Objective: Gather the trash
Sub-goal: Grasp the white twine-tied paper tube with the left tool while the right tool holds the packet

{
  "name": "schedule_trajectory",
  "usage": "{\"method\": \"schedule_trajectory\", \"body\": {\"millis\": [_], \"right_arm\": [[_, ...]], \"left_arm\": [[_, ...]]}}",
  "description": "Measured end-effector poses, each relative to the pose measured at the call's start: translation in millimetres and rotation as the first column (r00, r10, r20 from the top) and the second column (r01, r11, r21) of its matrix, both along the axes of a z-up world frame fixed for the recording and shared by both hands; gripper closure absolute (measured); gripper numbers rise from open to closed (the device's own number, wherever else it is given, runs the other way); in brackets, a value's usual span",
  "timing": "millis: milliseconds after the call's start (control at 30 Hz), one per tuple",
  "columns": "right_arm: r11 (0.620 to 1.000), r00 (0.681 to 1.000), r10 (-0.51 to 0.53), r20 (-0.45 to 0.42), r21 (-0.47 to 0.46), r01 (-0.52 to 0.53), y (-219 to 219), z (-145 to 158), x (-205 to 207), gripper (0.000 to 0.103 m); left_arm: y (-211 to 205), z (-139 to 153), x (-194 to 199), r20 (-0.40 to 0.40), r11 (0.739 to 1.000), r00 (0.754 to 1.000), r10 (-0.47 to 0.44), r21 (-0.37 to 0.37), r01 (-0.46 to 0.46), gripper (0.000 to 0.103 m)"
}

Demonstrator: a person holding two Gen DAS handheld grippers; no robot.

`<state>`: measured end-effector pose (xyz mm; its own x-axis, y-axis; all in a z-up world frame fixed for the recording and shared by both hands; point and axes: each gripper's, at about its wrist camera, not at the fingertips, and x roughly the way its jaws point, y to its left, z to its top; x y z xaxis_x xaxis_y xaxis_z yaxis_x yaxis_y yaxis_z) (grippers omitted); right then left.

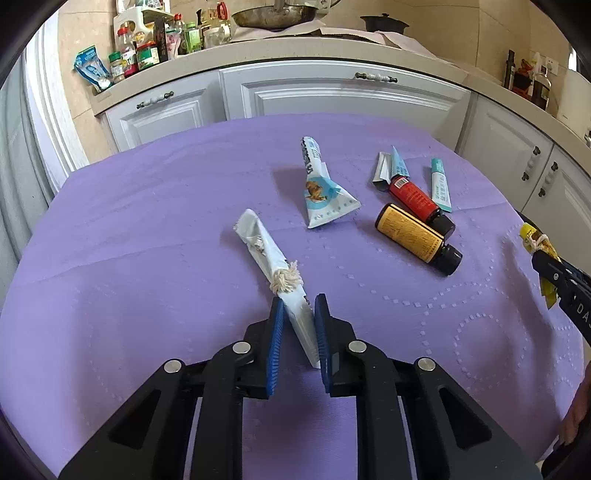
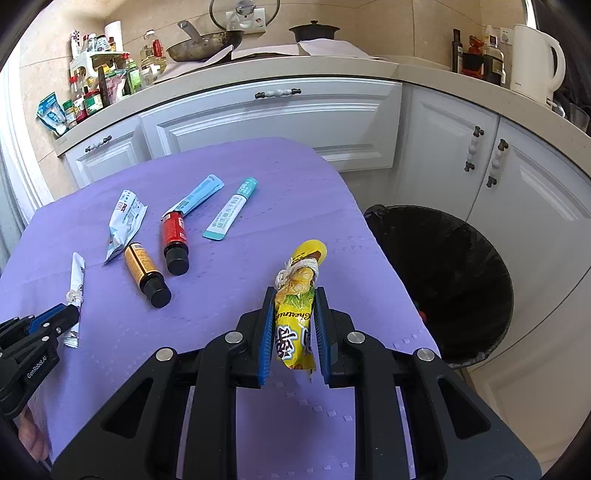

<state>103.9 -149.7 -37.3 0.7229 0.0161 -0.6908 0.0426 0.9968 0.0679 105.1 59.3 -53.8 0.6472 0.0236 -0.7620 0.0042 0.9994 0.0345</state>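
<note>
The right gripper (image 2: 294,325) clamps a yellow snack bag (image 2: 295,317) over the purple cloth (image 2: 258,206), just short of the black bin (image 2: 454,280). The left gripper (image 1: 299,325) grips a tied white wrapper (image 1: 280,280) farther from the bin. Beyond lie two bottles (image 2: 162,254) and three more wrappers (image 2: 125,221), so most is left.

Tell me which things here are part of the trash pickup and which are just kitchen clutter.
Job:
- white wrapper, in left gripper
- yellow wrapper, in right gripper
- loose sachets, teal stick
- two bottles
- bin

Clutter:
- kettle
- pan
- pot
- jars
</note>
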Motion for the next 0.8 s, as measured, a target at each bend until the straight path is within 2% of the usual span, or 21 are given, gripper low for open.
{"method": "schedule_trajectory", "body": {"millis": [233, 400, 567, 633, 667, 700, 733, 800], "right_arm": [[1.000, 1.000, 0.003, 0.007, -0.004, -0.003, 2.5, 1.1, -1.7, 0.084], [1.000, 1.000, -0.002, 0.015, -0.002, 0.002, 1.8, 3.1, -2.5, 0.084], [1.000, 1.000, -0.002, 0.015, 0.000, 0.002, 1.7, 2.9, -2.6, 0.084], [1.000, 1.000, 0.001, 0.012, 0.001, -0.001, 1.6, 2.3, -2.4, 0.084], [1.000, 1.000, 0.002, 0.010, 0.001, -0.002, 1.7, 2.1, -2.2, 0.084], [1.000, 1.000, 0.003, 0.009, 0.001, -0.003, 1.7, 1.8, -2.5, 0.084], [1.000, 1.000, 0.003, 0.008, 0.001, -0.003, 1.9, 1.6, -2.2, 0.084], [1.000, 1.000, 0.003, 0.007, 0.001, -0.003, 1.8, 1.5, -1.7, 0.084]], "left_arm": [[5.3, 9.4, -6.5, 0.055, 0.999, 0.998, -0.002, 0.038, 0.000, 0.095], [4.0, 14.8, -7.8, 0.083, 0.998, 0.996, -0.011, 0.056, 0.006, 0.096], [8.8, 5.8, -2.9, 0.034, 0.999, 0.999, 0.000, 0.037, -0.002, 0.095], [10.9, 3.6, -2.5, 0.031, 0.999, 0.999, 0.015, 0.033, -0.016, 0.093], [11.7, 2.5, -1.7, 0.028, 0.999, 0.999, 0.023, 0.033, -0.024, 0.084], [12.8, 1.9, -1.1, 0.027, 0.999, 0.999, 0.029, 0.031, -0.030, 0.071], [14.3, 1.1, -0.8, 0.026, 0.999, 0.999, 0.037, 0.026, -0.038, 0.065], [16.8, -0.4, 1.6, 0.025, 0.998, 0.998, 0.050, 0.022, -0.050, 0.063]]}}
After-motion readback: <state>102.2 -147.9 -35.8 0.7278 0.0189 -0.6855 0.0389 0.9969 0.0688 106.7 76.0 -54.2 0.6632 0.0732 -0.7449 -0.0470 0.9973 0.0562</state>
